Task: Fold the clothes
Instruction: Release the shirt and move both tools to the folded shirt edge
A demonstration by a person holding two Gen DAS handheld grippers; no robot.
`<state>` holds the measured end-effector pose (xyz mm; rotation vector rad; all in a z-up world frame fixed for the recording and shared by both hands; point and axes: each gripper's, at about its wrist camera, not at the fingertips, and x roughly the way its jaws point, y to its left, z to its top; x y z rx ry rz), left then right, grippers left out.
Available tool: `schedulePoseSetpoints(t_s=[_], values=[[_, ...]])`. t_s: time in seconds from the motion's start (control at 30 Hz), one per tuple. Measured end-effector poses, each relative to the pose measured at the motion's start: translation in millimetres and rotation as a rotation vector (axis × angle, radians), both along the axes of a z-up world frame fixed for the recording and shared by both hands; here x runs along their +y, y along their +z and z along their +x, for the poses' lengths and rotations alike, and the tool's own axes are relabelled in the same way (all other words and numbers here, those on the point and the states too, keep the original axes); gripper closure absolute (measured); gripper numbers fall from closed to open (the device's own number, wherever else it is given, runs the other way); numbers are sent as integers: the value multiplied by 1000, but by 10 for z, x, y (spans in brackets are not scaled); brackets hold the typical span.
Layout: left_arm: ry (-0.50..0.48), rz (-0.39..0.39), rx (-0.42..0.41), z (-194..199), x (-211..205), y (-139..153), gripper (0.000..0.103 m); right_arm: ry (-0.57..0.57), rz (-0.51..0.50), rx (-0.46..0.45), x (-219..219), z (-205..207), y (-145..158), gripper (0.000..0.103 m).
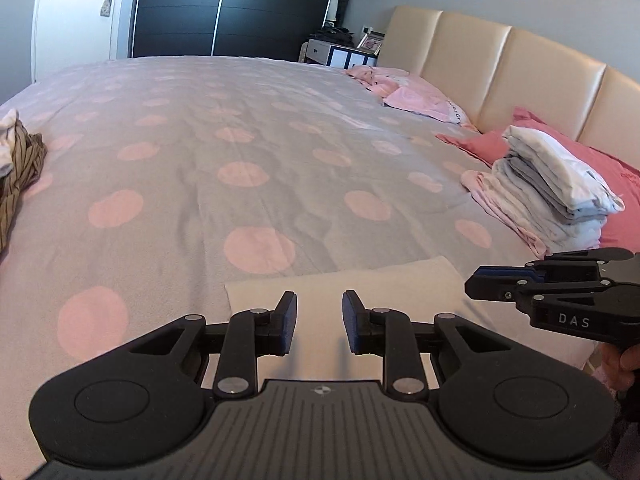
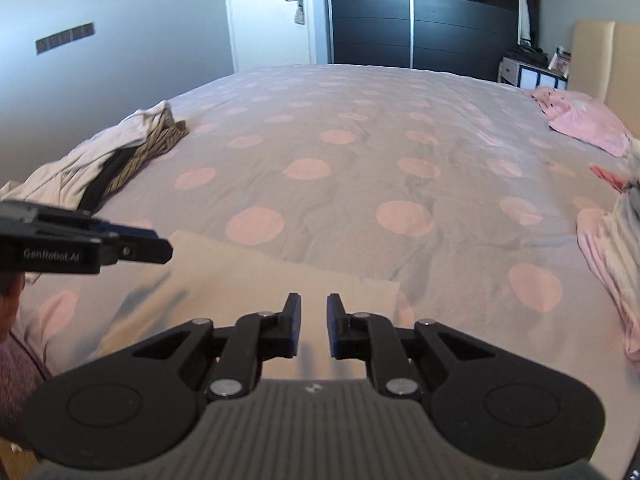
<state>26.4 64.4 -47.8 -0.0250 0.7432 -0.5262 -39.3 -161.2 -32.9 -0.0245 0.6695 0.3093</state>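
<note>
A folded cream garment (image 1: 352, 284) (image 2: 256, 280) lies flat on the near edge of the bed. My left gripper (image 1: 319, 322) hovers just above its near part, open, with nothing between its blue pads. My right gripper (image 2: 313, 326) is also open and empty above the same garment. Seen from the left wrist, the right gripper (image 1: 474, 280) comes in from the right edge of the view. Seen from the right wrist, the left gripper (image 2: 164, 249) comes in from the left edge. A pile of unfolded clothes (image 2: 120, 148) (image 1: 16, 160), white and striped brown, lies at the bed's left side.
The bed has a grey cover with pink dots (image 1: 240, 152) (image 2: 360, 152). A stack of folded clothes (image 1: 552, 188) rests on a red pillow (image 1: 600, 168) by the cream headboard (image 1: 520, 68). A pink pillow (image 1: 420, 100) (image 2: 588, 120) lies farther back. A dark wardrobe (image 2: 420, 16) and a door stand beyond.
</note>
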Motion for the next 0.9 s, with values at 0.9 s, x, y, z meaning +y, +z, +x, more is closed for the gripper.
schedulePoseSetpoints(t_s=[0.9], values=[[100, 92, 70, 461, 23, -401, 88, -122, -19, 124, -151, 744, -556, 103]])
